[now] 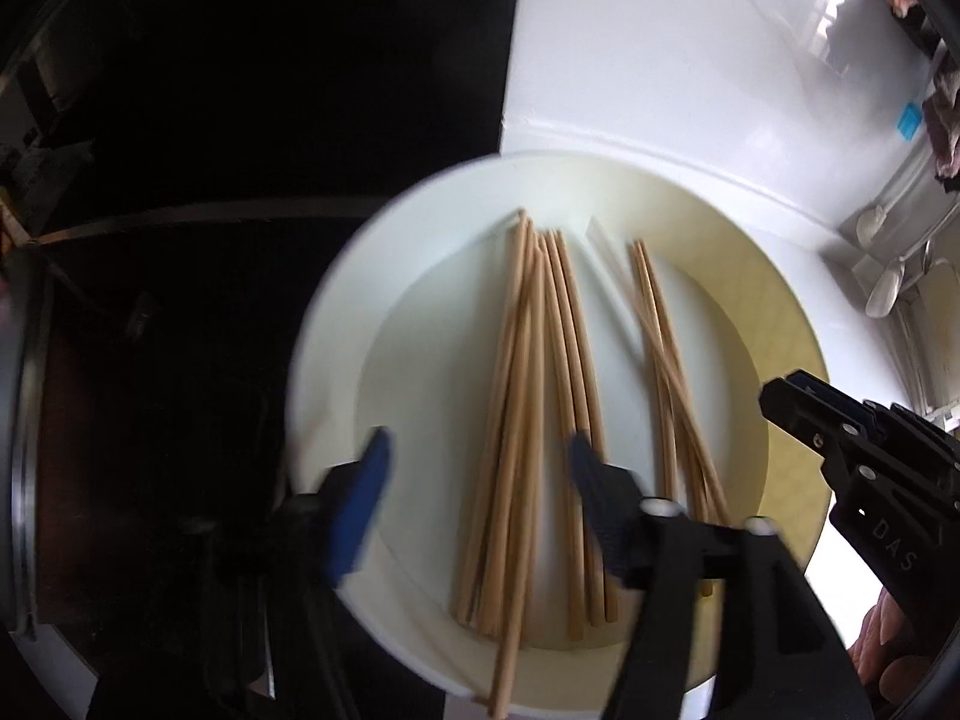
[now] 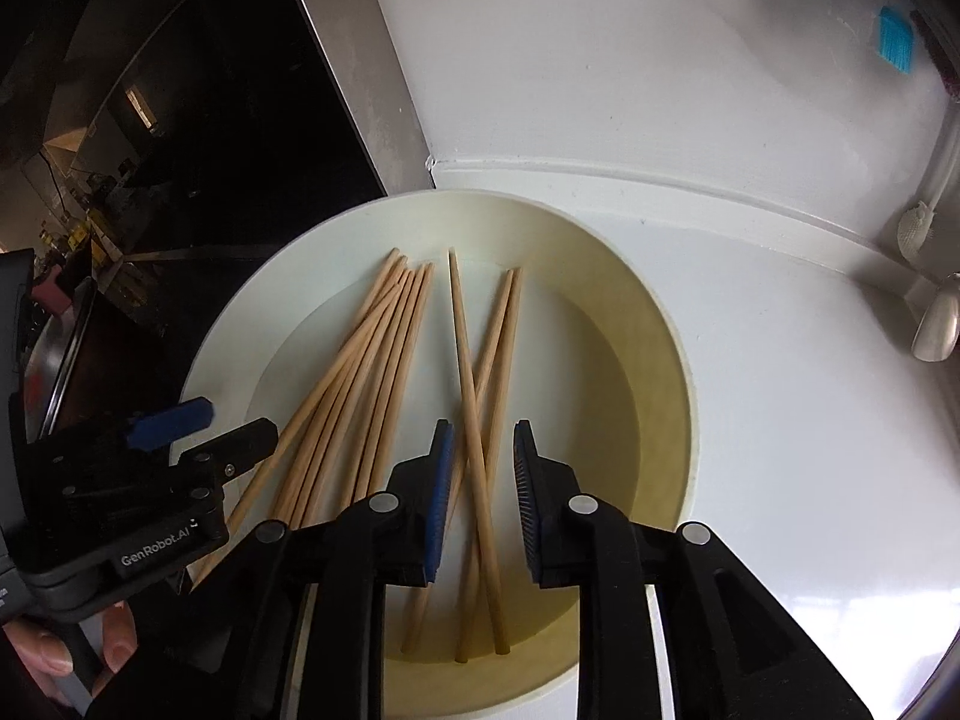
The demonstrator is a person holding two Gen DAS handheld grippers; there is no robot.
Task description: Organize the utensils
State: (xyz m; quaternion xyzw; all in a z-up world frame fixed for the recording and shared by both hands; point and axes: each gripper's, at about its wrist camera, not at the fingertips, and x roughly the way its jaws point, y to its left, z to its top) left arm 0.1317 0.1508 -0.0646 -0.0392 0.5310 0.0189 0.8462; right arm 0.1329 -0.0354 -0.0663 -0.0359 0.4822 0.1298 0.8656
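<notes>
A round white plate [image 1: 324, 324] [image 2: 228, 348] on the white counter holds several wooden chopsticks. A larger bundle [image 1: 528, 408] [image 2: 360, 384] lies at the plate's left and three crossed chopsticks [image 1: 666, 372] [image 2: 480, 396] lie at its right. My left gripper [image 1: 477, 456] is open and empty, its blue-padded fingers straddling the larger bundle just above the plate; it also shows in the right wrist view [image 2: 198, 426]. My right gripper [image 2: 483, 450] is open, jaws either side of the crossed chopsticks without closing on them. It shows in the left wrist view [image 1: 786, 396] by the plate's right rim.
A dark cooktop [image 1: 240, 90] [image 2: 180, 120] borders the plate on the left. White spoons [image 1: 885, 294] [image 2: 936, 324] lie in a tray at the far right. A blue sticker [image 1: 909, 117] [image 2: 895, 39] sits on the white wall behind.
</notes>
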